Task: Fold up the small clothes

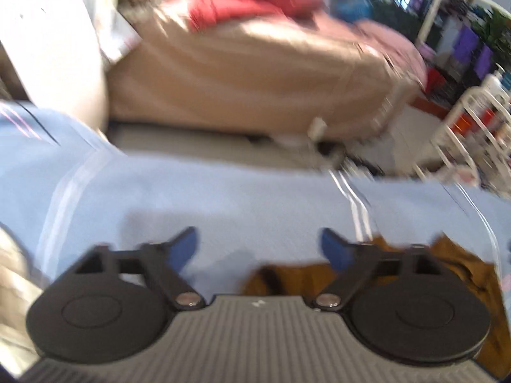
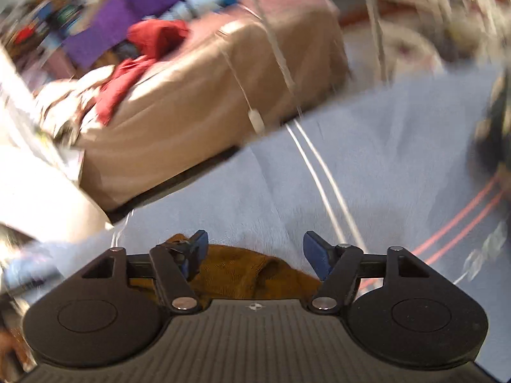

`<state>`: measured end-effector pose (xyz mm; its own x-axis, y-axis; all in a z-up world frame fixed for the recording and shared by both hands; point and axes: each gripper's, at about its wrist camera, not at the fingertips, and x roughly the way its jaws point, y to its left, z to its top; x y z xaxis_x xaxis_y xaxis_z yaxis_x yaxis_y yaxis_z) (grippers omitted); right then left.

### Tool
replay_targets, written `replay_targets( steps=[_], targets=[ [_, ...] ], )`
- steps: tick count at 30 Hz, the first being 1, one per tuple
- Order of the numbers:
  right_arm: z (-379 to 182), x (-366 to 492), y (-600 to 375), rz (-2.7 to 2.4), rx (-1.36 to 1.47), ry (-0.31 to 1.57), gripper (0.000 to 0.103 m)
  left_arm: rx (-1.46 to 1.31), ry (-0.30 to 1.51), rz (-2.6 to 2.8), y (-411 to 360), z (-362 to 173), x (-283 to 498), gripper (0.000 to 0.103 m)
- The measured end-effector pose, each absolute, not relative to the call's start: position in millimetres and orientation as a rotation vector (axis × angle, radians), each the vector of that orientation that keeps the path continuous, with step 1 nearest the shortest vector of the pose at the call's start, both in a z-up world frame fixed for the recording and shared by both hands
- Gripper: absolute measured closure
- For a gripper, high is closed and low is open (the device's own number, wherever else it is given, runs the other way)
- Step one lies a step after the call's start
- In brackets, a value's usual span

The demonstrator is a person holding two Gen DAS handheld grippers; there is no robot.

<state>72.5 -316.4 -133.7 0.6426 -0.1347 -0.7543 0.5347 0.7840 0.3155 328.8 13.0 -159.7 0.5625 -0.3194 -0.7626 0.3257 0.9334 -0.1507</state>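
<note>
A mustard-brown small garment [image 1: 460, 274] lies crumpled on the light blue cloth [image 1: 223, 198] of the work surface, low and right in the left wrist view. My left gripper [image 1: 258, 249] is open and empty above the blue cloth, its right finger by the garment's edge. In the right wrist view the same brown garment [image 2: 242, 271] lies just under and between the fingers. My right gripper [image 2: 254, 250] is open, holding nothing. Both views are motion-blurred.
A tan-covered bed [image 1: 255, 73] with a red garment [image 1: 242, 3] stands beyond the surface's far edge; it also shows in the right wrist view [image 2: 198, 95]. A white wire rack [image 1: 472, 121] stands at right. A white pillow-like shape [image 1: 48, 48] is at left.
</note>
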Motion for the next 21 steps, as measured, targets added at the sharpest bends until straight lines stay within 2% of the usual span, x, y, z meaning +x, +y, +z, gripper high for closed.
replay_targets(
  steps=[1, 3, 4, 5, 6, 8, 11, 13, 14, 15, 16, 17, 19, 20, 21],
  targets=[
    [-128.5, 70.1, -306.3, -0.356, 0.494, 0.786, 0.002, -0.008, 0.853, -0.385, 19.2, -151.0, 324.9, 0.009],
    [-124.2, 68.3, -280.4, -0.232, 0.355, 0.806, 0.022, -0.026, 0.826, -0.495, 22.9, -140.7, 316.1, 0.016],
    [-125.6, 68.1, -265.5, -0.158, 0.295, 0.83, 0.026, -0.003, 0.84, -0.571, 18.2, -139.0, 309.7, 0.026],
    [-129.7, 70.1, -254.0, -0.091, 0.264, 0.858, 0.034, 0.05, 0.86, -0.645, 9.7, -140.0, 300.9, 0.032],
    [-136.7, 73.1, -243.5, -0.028, 0.238, 0.895, 0.044, 0.123, 0.885, -0.707, -3.0, -144.8, 291.0, 0.032],
    [-156.0, 84.5, -228.8, 0.024, 0.165, 0.978, 0.046, 0.258, 0.93, -0.812, -28.5, -163.5, 275.7, 0.042],
    [-174.8, 103.3, -229.2, -0.027, 0.098, 1.024, 0.048, 0.399, 0.957, -0.837, -61.2, -194.7, 271.7, 0.045],
    [-179.0, 118.6, -248.6, -0.099, 0.1, 1.039, 0.048, 0.393, 0.941, -0.78, -72.6, -201.9, 289.6, 0.045],
    [-180.9, 125.5, -261.4, -0.137, 0.101, 1.054, 0.051, 0.396, 0.937, -0.747, -76.6, -204.2, 300.3, 0.045],
    [-179.5, 130.2, -270.6, -0.167, 0.099, 1.049, 0.061, 0.407, 0.924, -0.71, -79.4, -203.8, 309.9, 0.044],
    [-174.9, 135.1, -280.6, -0.196, 0.096, 1.033, 0.061, 0.414, 0.897, -0.679, -81.7, -199.2, 320.2, 0.04],
    [-166.9, 139.1, -289.7, -0.235, 0.084, 1.01, 0.055, 0.425, 0.858, -0.648, -81.9, -192.7, 328.0, 0.027],
    [-147.9, 141.8, -304.2, -0.303, 0.068, 0.954, 0.039, 0.476, 0.777, -0.539, -81.5, -176.2, 338.5, 0.008],
    [-139.5, 140.9, -310.9, -0.31, 0.081, 0.933, 0.026, 0.47, 0.759, -0.518, -79.4, -169.0, 342.2, 0.008],
    [-131.5, 137.8, -316.2, -0.3, 0.107, 0.917, 0.02, 0.43, 0.761, -0.534, -74.9, -161.2, 343.2, 0.008]
  ],
)
